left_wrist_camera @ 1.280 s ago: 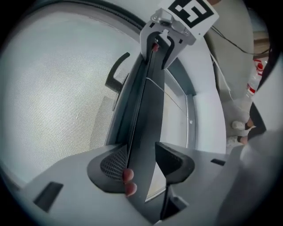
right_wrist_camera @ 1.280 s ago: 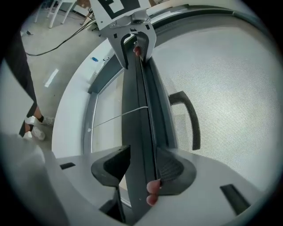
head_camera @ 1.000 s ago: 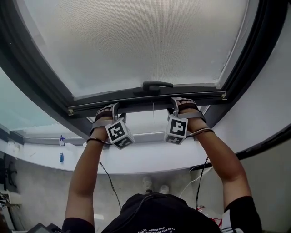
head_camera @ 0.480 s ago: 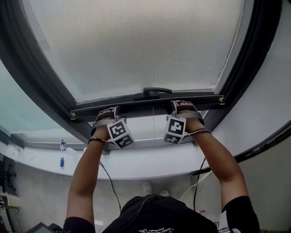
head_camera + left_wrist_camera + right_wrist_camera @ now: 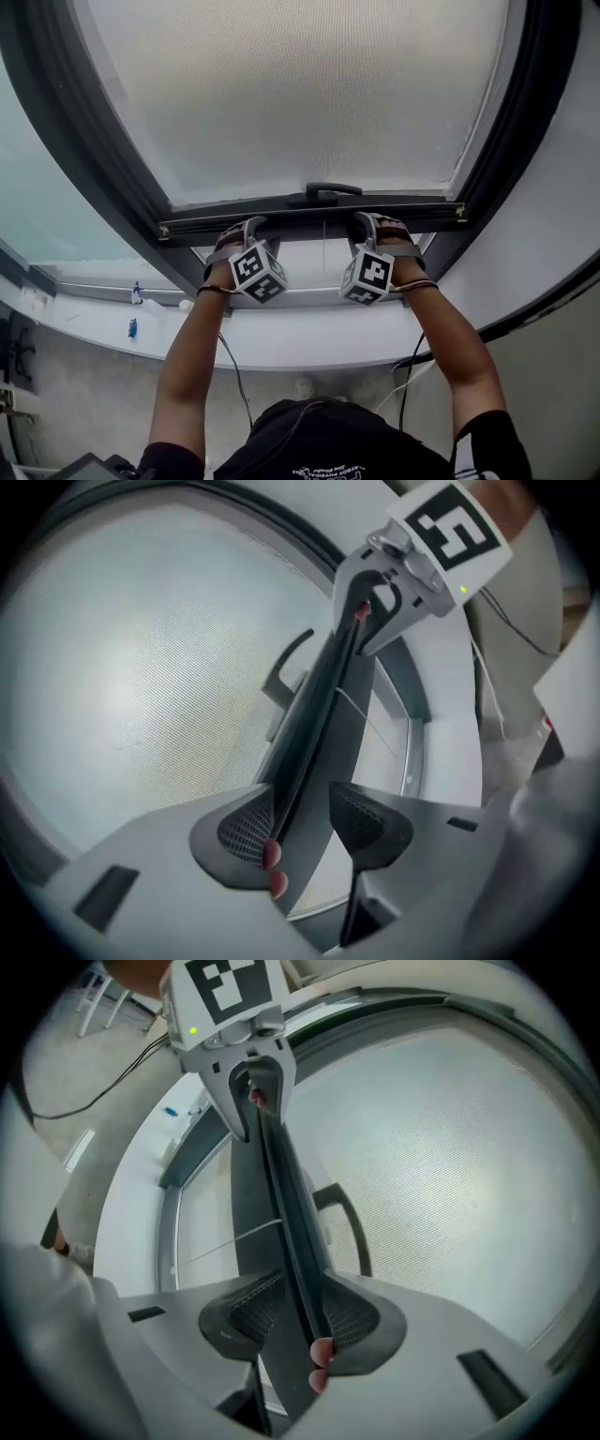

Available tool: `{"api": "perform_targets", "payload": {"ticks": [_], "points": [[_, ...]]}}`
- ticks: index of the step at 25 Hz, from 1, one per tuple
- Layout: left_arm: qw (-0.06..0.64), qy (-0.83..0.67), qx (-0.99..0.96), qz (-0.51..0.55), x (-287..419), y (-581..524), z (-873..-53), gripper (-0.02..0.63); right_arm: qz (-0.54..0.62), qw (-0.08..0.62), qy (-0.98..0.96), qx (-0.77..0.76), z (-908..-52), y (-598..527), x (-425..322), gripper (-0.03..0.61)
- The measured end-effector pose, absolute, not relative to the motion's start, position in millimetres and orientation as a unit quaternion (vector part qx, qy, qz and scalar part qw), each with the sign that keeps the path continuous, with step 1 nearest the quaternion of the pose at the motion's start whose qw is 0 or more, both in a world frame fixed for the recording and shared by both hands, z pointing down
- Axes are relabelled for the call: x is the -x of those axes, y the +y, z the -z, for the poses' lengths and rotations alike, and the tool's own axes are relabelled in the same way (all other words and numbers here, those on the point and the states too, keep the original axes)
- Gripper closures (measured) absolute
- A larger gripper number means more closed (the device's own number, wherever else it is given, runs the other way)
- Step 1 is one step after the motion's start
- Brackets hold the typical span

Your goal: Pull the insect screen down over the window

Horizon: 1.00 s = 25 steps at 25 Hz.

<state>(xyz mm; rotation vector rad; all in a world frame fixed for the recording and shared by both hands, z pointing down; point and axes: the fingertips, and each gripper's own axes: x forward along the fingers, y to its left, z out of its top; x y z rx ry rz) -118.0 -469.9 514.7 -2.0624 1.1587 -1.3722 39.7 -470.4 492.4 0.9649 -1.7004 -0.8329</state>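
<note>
both clamp screen bar (image 5: 300,217) — left gripper (image 5: 305,822); right gripper (image 5: 295,1314) just closed

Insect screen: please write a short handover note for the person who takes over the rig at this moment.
Left gripper: jaws shut on the screen's bottom bar.
Right gripper: jaws have just been closing, now shut on the same bar.
Insect screen covers the upper window; an open gap shows under the bar.
Done: bar gripped on both sides of its handle.
To do: pull the bar down to the bottom of the window frame.
</note>
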Motion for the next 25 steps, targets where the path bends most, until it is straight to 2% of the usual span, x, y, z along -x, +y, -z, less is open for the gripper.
{"api": "perform_targets", "payload": {"ticks": [7,10,14,17,20,25], "points": [[0.116,0.496,0.824,0.249,91.0,-405.1,-428.8,0.43,0.287,0.272,-0.781,-0.483,-414.4,-404.7,-31.0,0.449],[0.11,0.528,0.824,0.171,91.3,-371.5,-394.8,0.434,0.268,0.185,-0.797,-0.508,-386.6,-373.1,-27.4,0.49],[0.1,0.564,0.813,0.11,99.7,-335.0,-375.9,0.533,0.257,0.097,-0.811,-0.517,-359.8,-335.0,-19.8,0.538],[0.093,0.587,0.798,0.101,113.6,-312.2,-382.7,0.584,0.227,0.062,-0.819,-0.524,-357.3,-313.9,-14.2,0.57],[0.056,0.6,0.794,0.081,125.7,-291.3,-394.8,0.611,0.186,0.053,-0.822,-0.535,-367.4,-294.0,-14.5,0.574],[-0.011,0.602,0.797,0.036,146.2,-243.9,-419.4,0.611,0.137,0.065,-0.819,-0.553,-394.6,-251.6,-14.6,0.574]]}}
